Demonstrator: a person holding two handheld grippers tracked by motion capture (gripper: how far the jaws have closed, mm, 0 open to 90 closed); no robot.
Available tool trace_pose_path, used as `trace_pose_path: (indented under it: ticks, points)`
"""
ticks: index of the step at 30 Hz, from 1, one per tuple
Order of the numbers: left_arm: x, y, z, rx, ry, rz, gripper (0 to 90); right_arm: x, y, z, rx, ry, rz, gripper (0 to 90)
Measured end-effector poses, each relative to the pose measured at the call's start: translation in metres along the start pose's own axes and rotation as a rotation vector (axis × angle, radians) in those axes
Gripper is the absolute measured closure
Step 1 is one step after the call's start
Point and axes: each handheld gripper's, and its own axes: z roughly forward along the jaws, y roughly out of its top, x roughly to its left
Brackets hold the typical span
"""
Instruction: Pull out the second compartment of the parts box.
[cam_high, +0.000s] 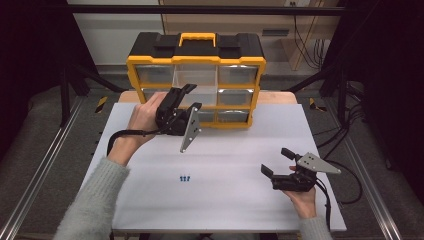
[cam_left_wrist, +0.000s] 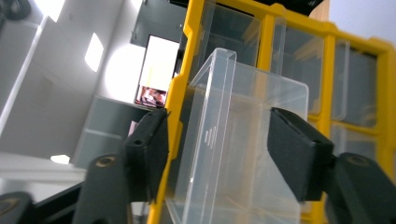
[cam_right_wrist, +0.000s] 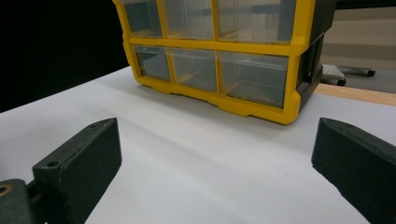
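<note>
A yellow and black organizer (cam_high: 196, 61) with clear drawers stands at the far edge of the white table (cam_high: 235, 145). One clear drawer (cam_high: 199, 80) in its middle column sticks out toward me. My left gripper (cam_high: 193, 97) is at that drawer, tilted over. In the left gripper view the clear drawer (cam_left_wrist: 243, 140) sits between the two jaws of the left gripper (cam_left_wrist: 215, 116), which stand apart with a gap on the left side beside the yellow frame (cam_left_wrist: 180, 102). My right gripper (cam_high: 276, 161) rests open near the front right, nothing between its jaws (cam_right_wrist: 217, 126).
A few tiny blue pieces (cam_high: 185, 178) lie on the table in front of centre. The organizer (cam_right_wrist: 212, 44) faces the right gripper across bare white surface. Dark frame posts and cables flank the table on both sides.
</note>
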Motion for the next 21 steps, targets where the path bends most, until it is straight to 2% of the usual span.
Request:
trace_pose_path:
  ticks: [4,9,15,16,21]
  points:
    - [0.003,0.000,-0.004,0.008,-0.030,-0.070,28.2,0.000,0.000,0.000,-0.001,0.002,-0.005,2.0]
    - [0.007,-0.001,-0.009,0.016,-0.079,-0.187,21.6,-0.001,0.000,0.000,-0.004,0.004,-0.009,2.0]
    - [0.010,-0.004,-0.015,0.006,-0.104,-0.283,15.1,0.000,0.000,0.000,-0.002,0.002,-0.006,1.9]
    - [0.010,-0.005,-0.016,0.004,-0.104,-0.287,14.6,0.000,0.000,0.000,-0.003,-0.001,-0.007,1.9]
    - [0.012,-0.010,-0.021,0.002,-0.130,-0.384,10.7,0.000,0.000,0.000,-0.003,-0.001,-0.007,1.9]
